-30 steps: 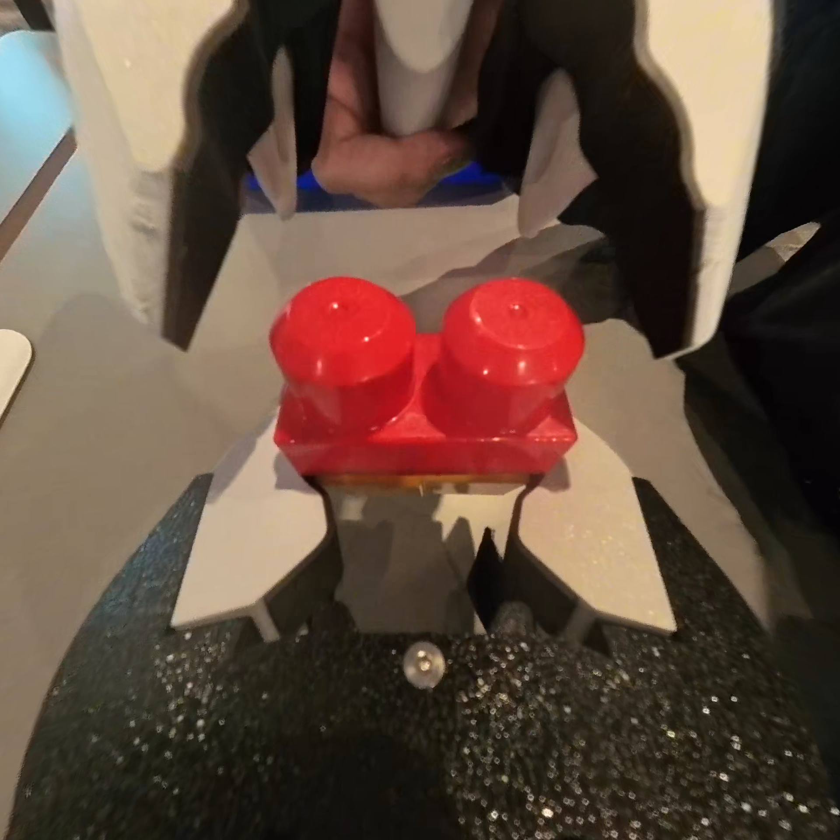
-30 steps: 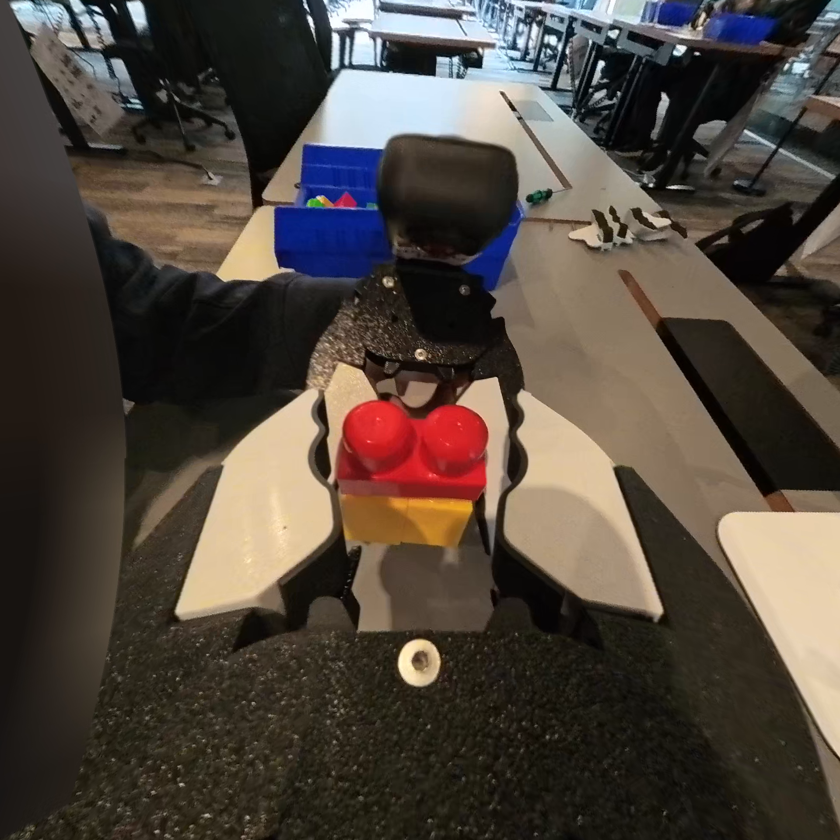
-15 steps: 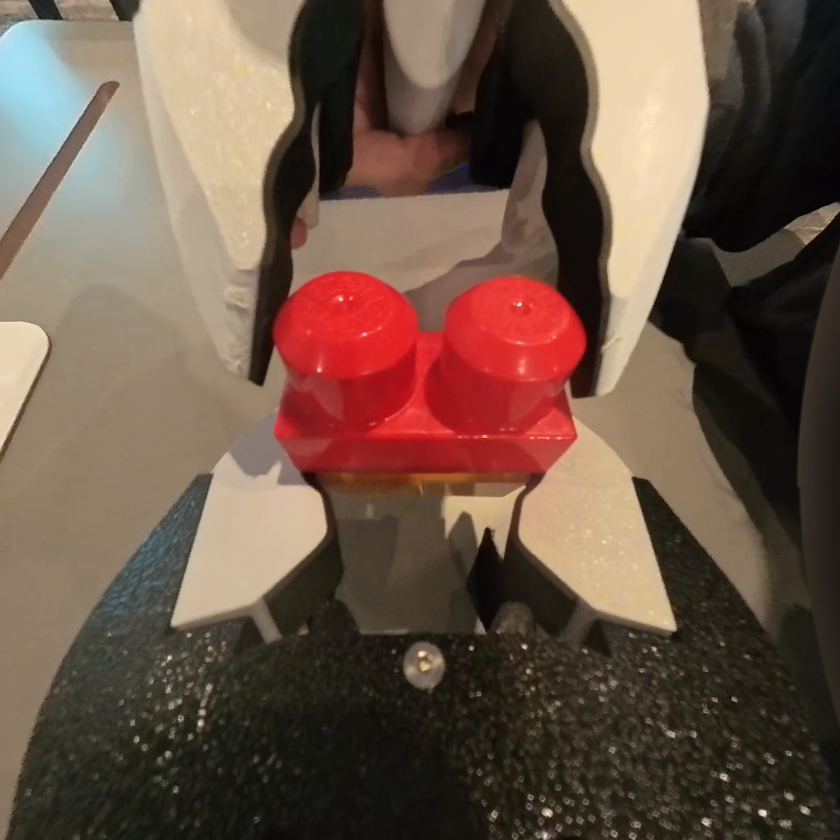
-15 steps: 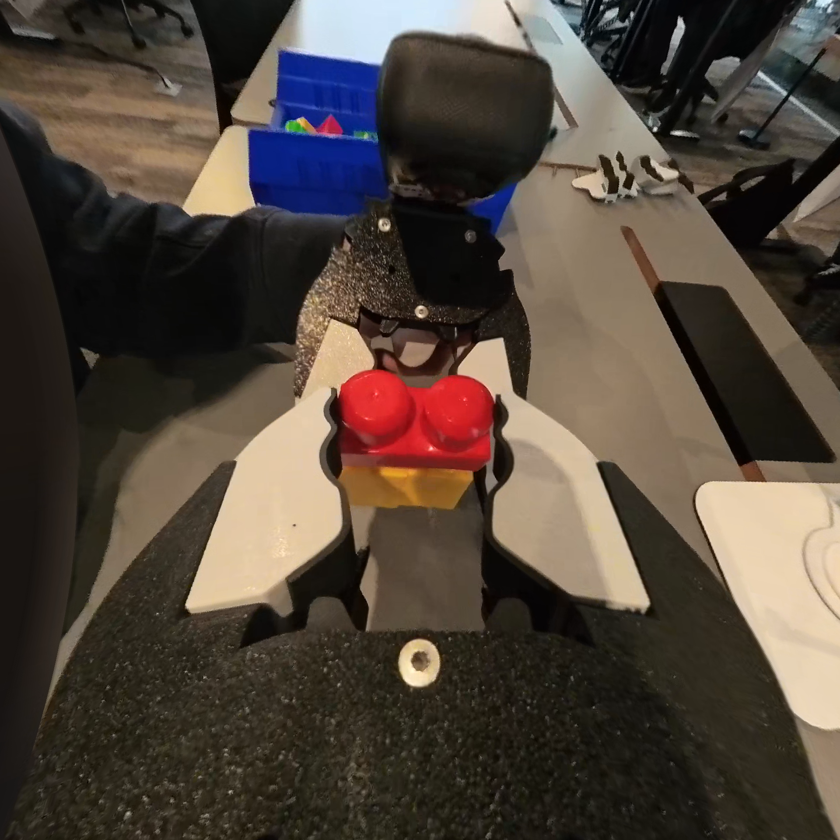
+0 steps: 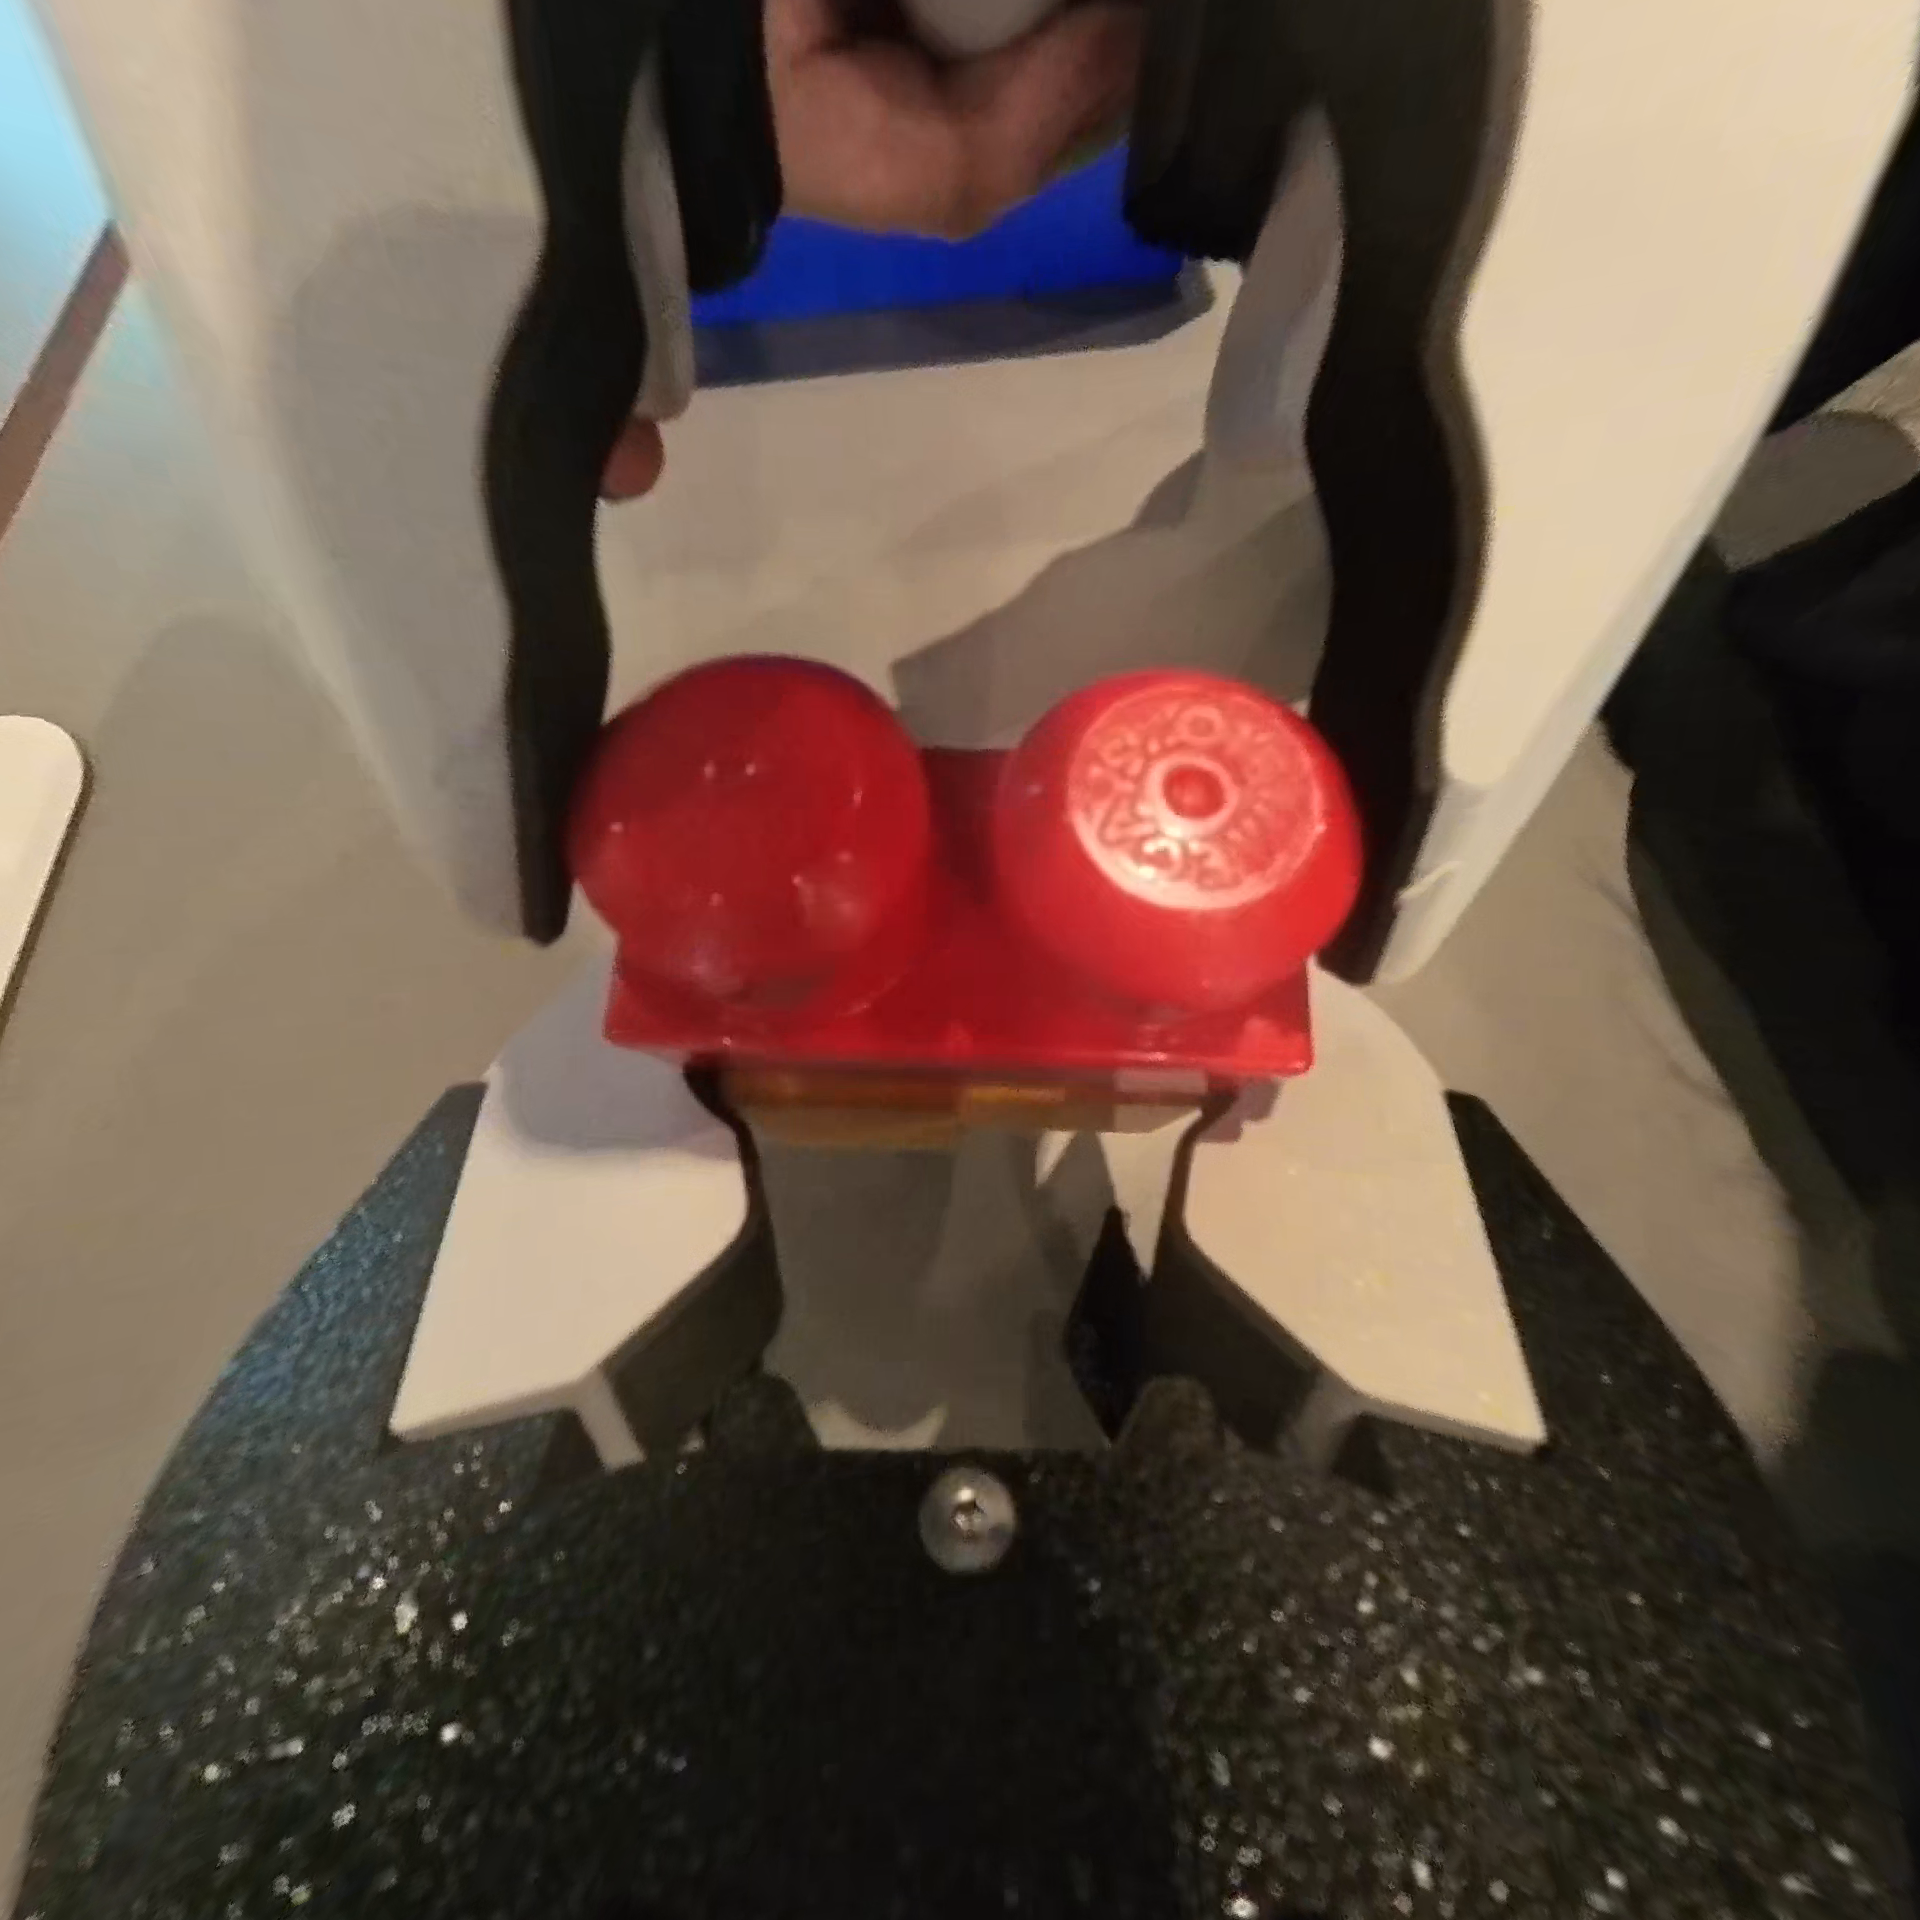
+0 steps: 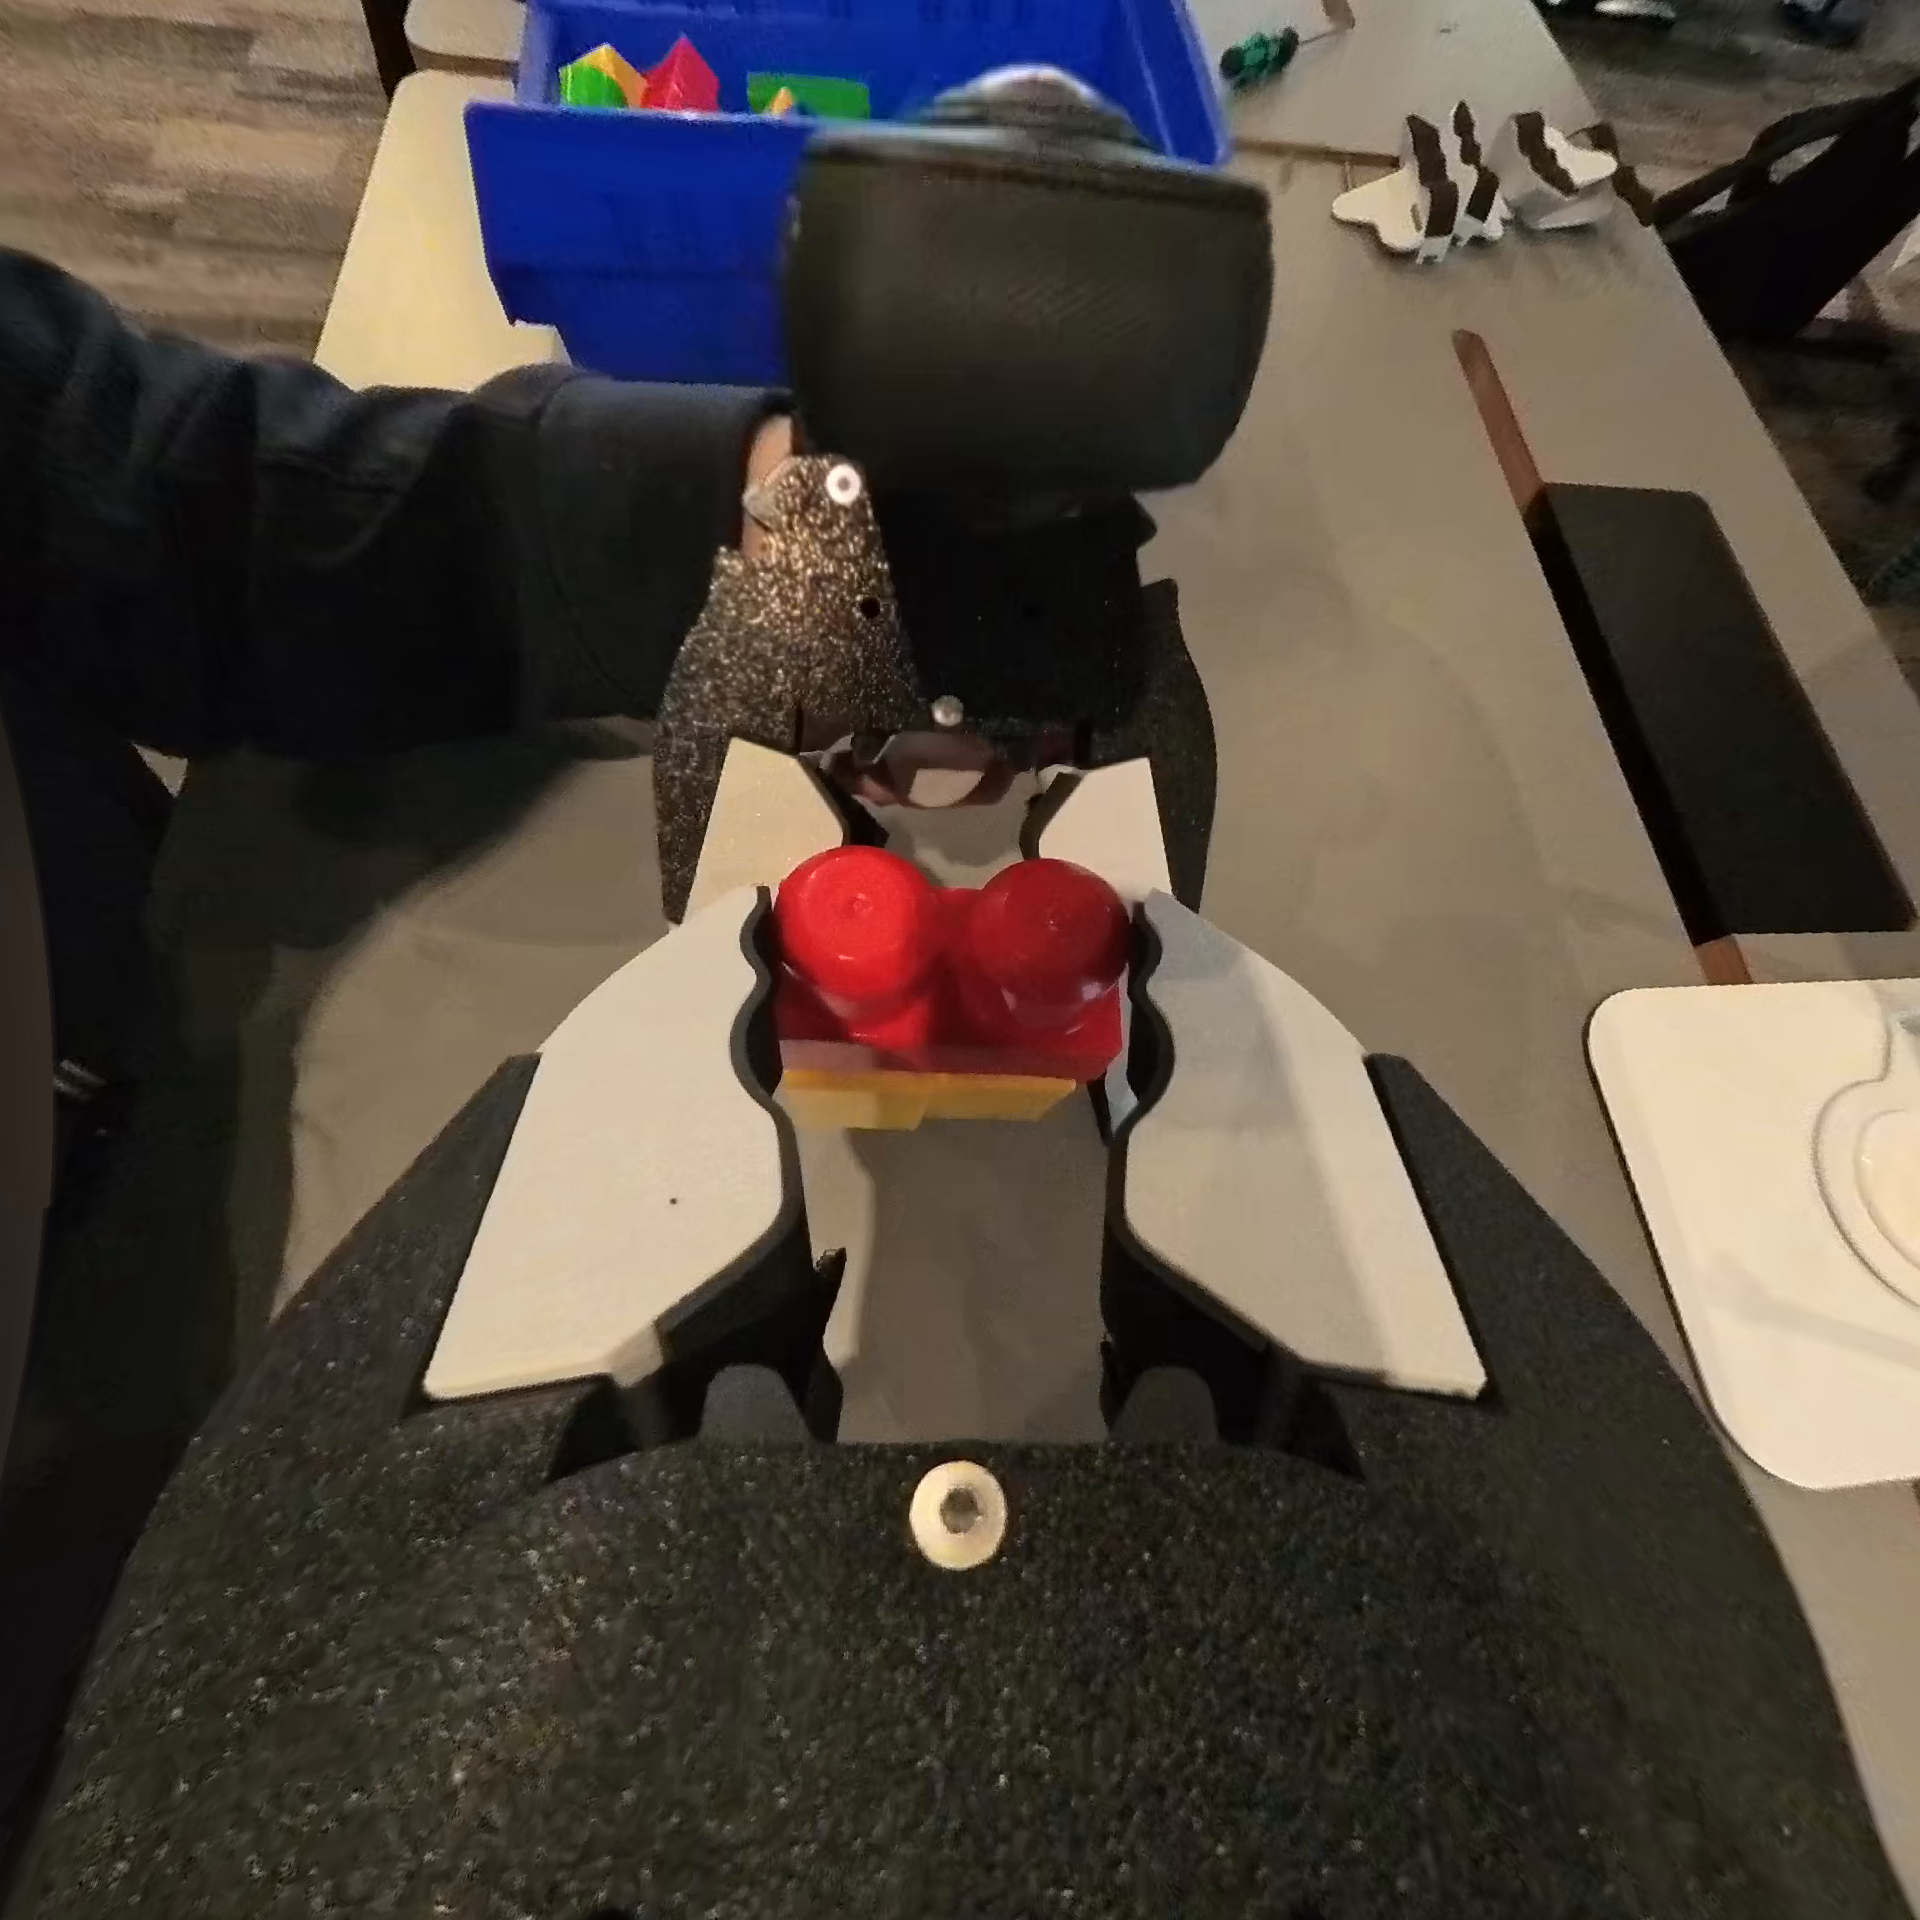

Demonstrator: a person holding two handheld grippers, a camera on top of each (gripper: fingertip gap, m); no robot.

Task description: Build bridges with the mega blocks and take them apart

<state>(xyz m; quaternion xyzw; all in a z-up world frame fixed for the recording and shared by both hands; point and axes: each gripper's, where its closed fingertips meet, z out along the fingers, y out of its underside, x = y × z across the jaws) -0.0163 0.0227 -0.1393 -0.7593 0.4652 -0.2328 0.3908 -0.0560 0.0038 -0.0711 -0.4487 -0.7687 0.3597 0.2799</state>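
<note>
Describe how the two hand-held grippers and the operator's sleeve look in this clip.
Each hand-held gripper, left and right, has a speckled black body, flat pale grey fingers with wavy black inner edges, and a screw at the centre. The sleeve is dark.

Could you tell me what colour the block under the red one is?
Yellow: the lower block under the red block shows best in the right wrist view.
</note>
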